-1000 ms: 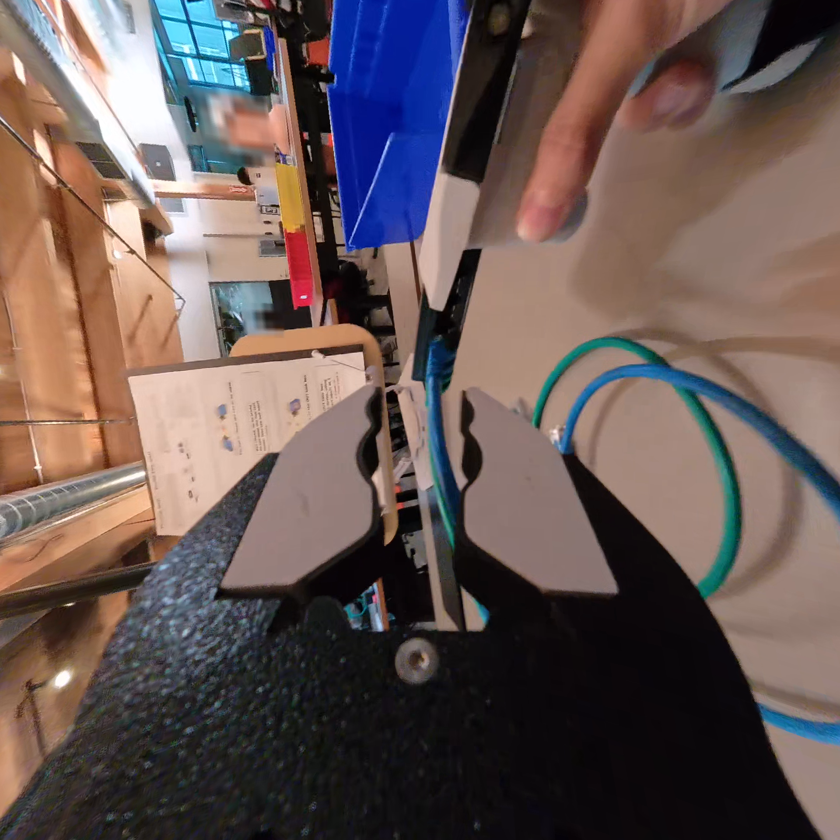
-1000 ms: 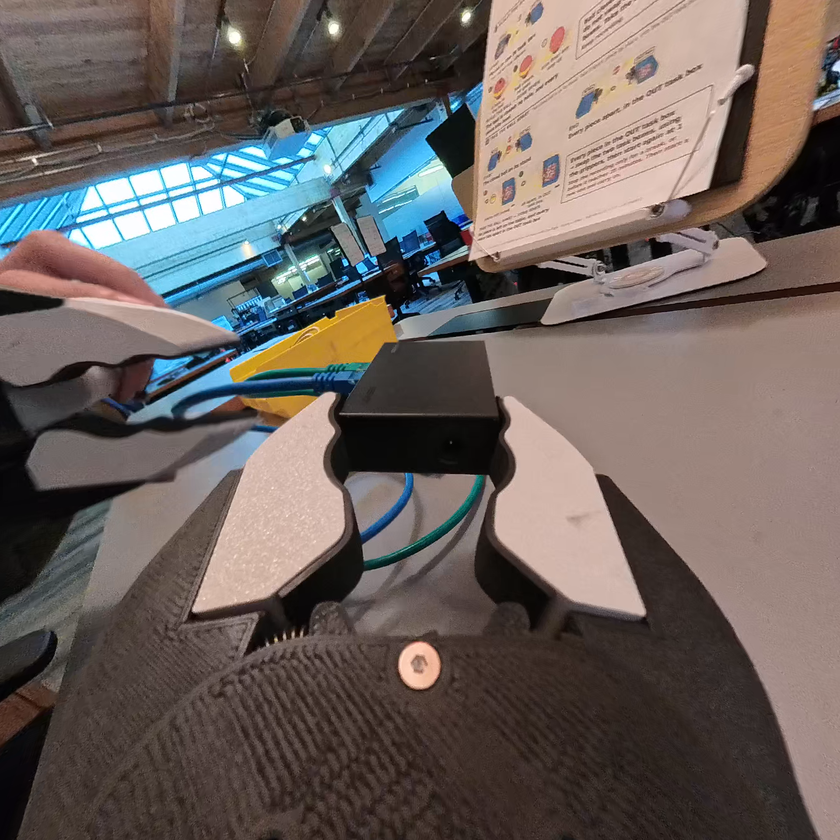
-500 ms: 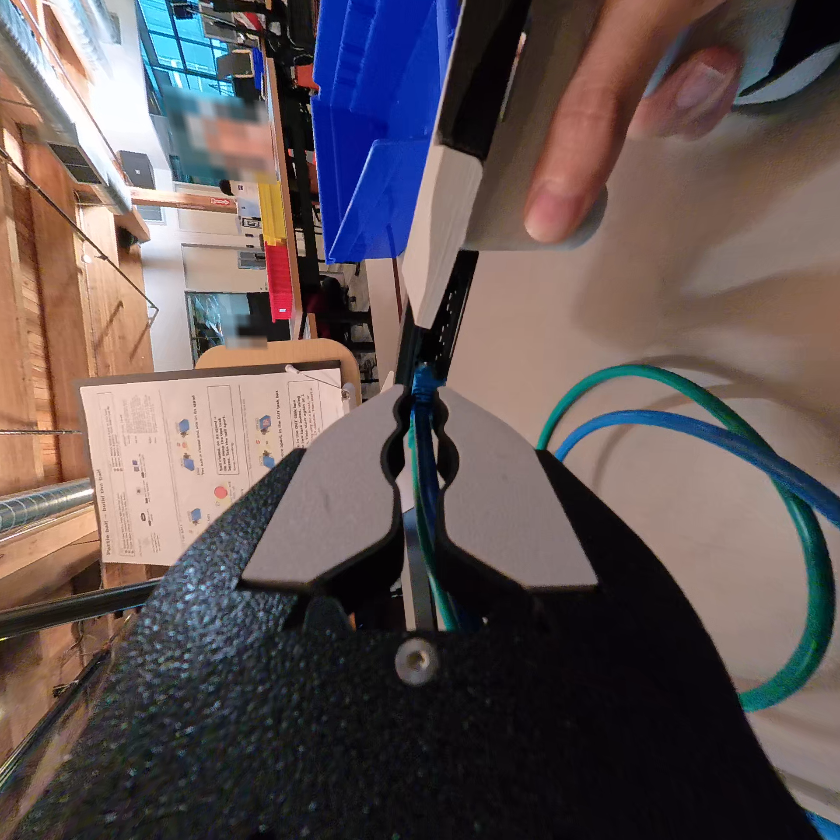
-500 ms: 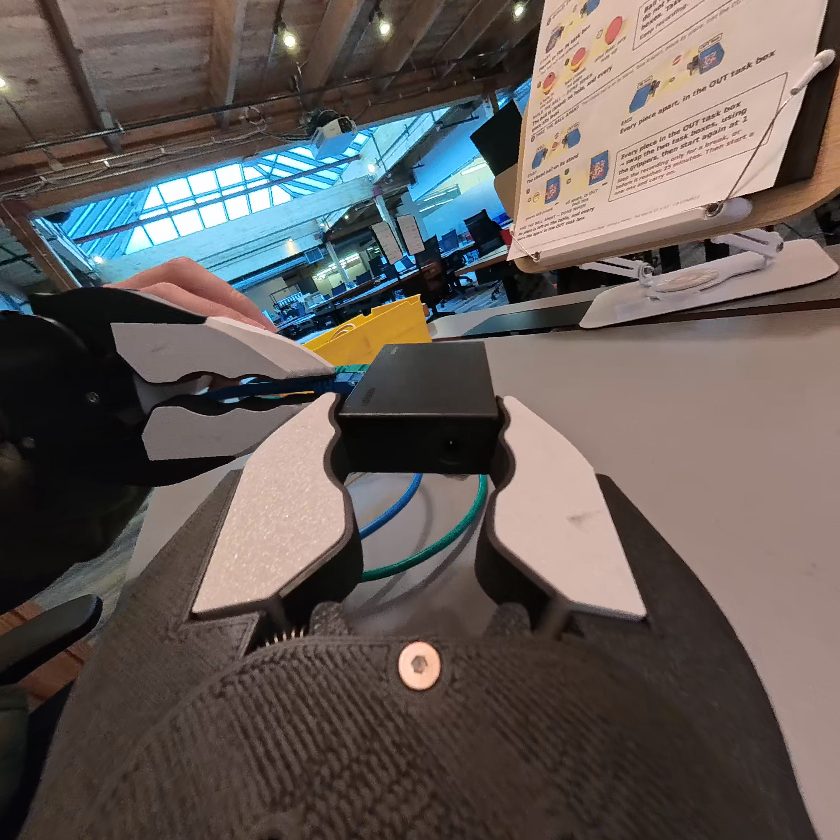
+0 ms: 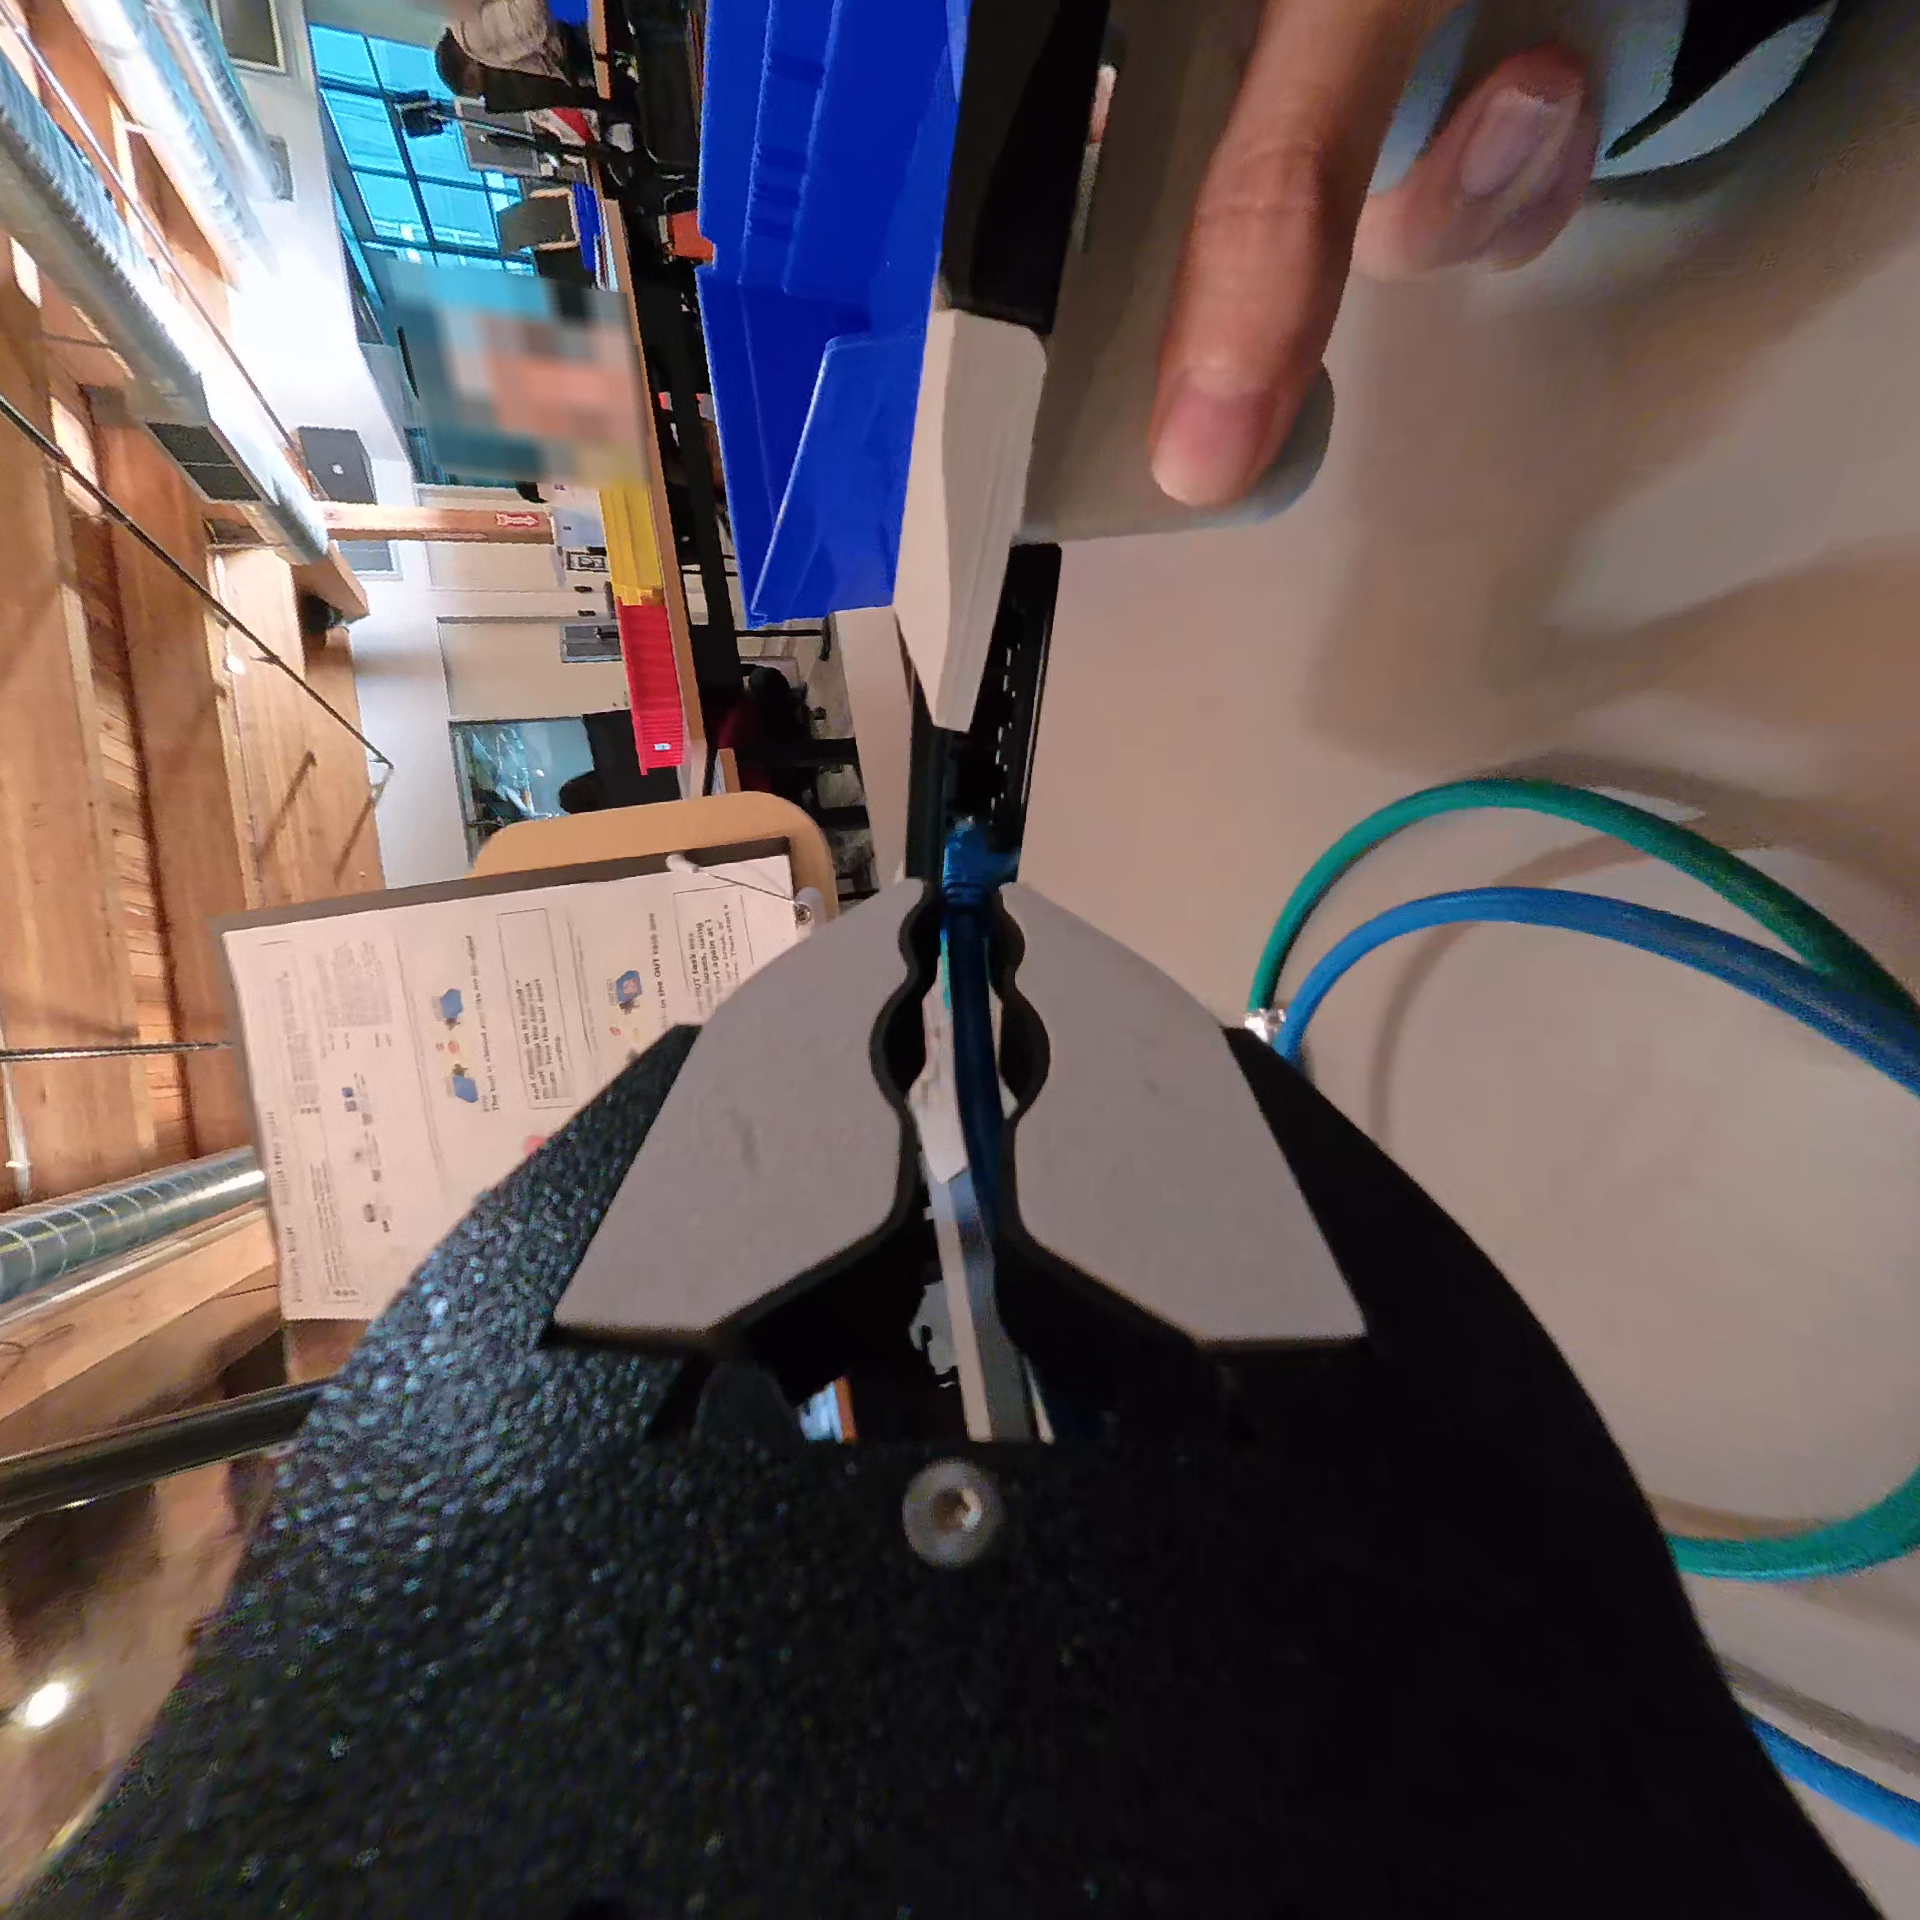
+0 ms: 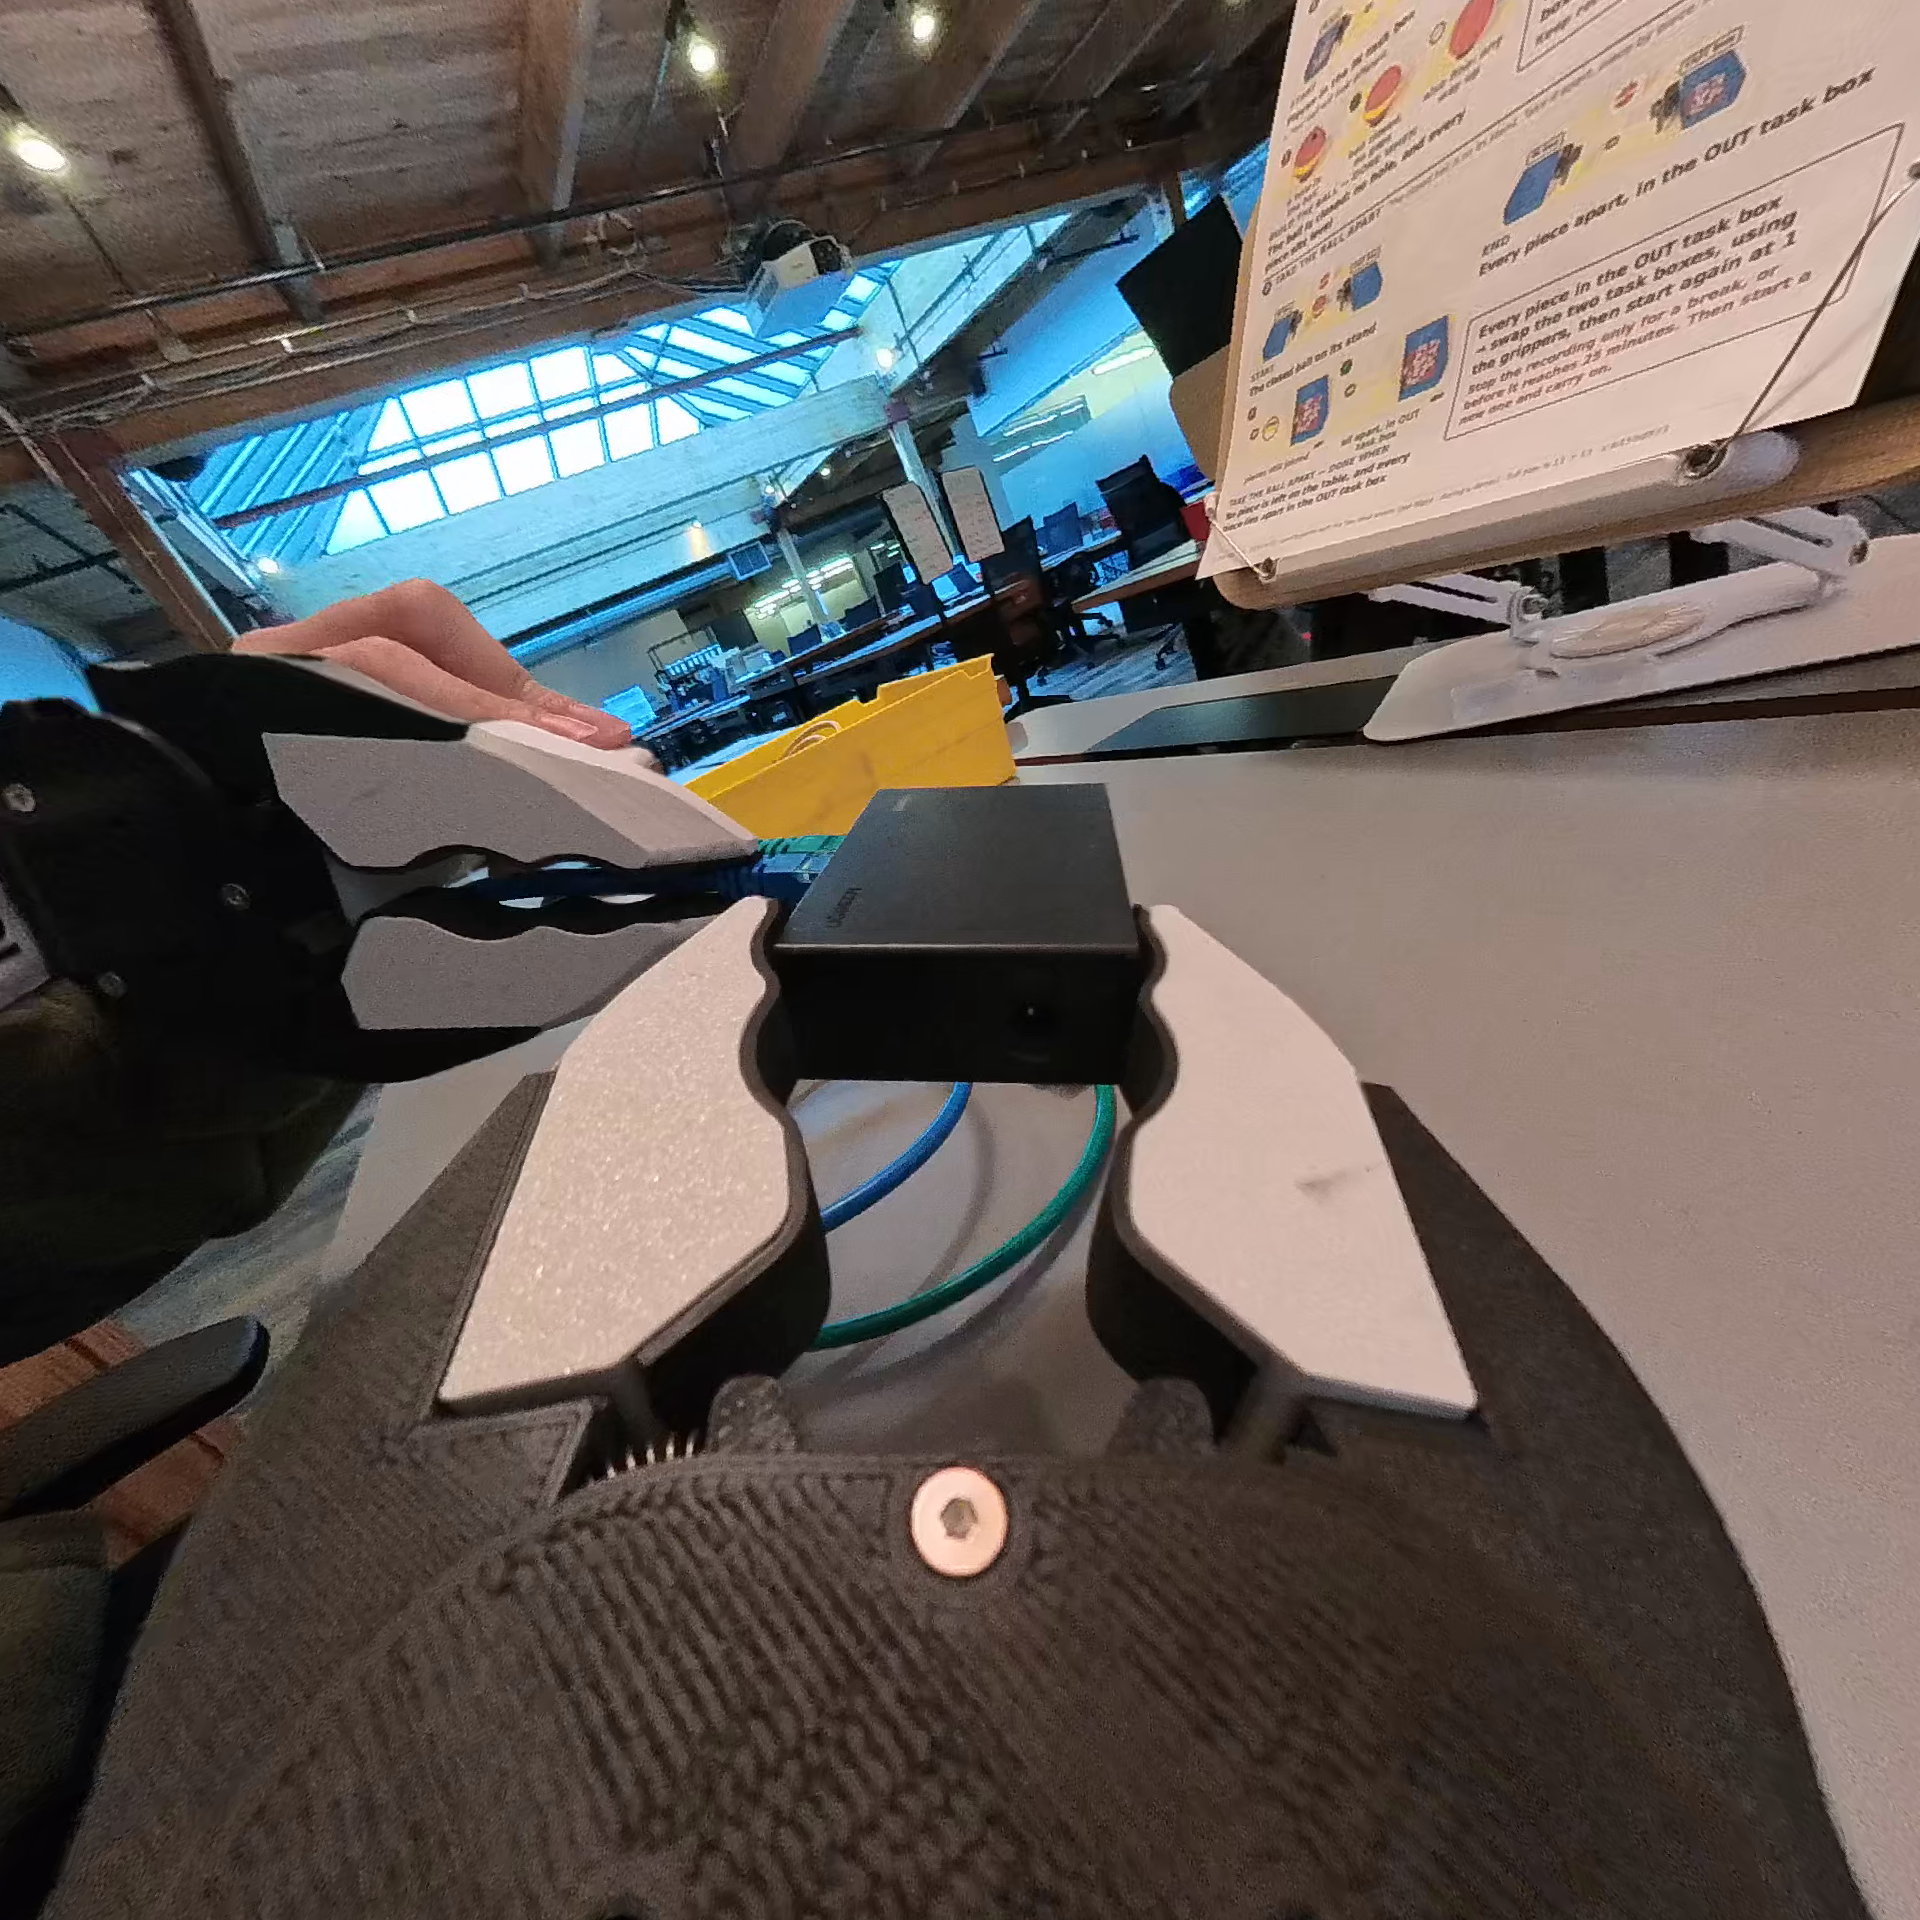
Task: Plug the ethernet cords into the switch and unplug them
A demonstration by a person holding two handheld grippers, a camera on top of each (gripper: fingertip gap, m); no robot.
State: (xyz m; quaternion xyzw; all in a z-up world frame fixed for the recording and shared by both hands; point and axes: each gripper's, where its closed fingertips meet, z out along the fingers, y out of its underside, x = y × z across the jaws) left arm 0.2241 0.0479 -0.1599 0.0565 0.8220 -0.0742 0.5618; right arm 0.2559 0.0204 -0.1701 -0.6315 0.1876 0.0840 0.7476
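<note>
My right gripper (image 6: 956, 920) is shut on the small black switch (image 6: 966, 883) and holds it just above the table. My left gripper (image 5: 961, 899) is shut on the blue ethernet cord (image 5: 977, 1039) just behind its plug (image 5: 971, 857). The plug's tip is at the switch's port face (image 5: 1013, 675); I cannot tell if it is seated. In the right wrist view the left gripper (image 6: 717, 883) comes in from the left, with the blue plug (image 6: 774, 883) and a green plug (image 6: 795, 844) at the switch's left side. The green cord (image 5: 1558, 805) loops on the table.
A loose clear plug end (image 5: 1268, 1023) lies on the grey table (image 6: 1558, 1039). A yellow bin (image 6: 862, 748) stands behind the switch, and blue bins (image 5: 821, 312) stand beyond it. An instruction sheet on a stand (image 6: 1558, 260) is at the back right. The table edge is at the left.
My left gripper was open around the blue cord, then shut on it and pushed the plug forward to the switch. My right gripper has kept hold of the switch.
</note>
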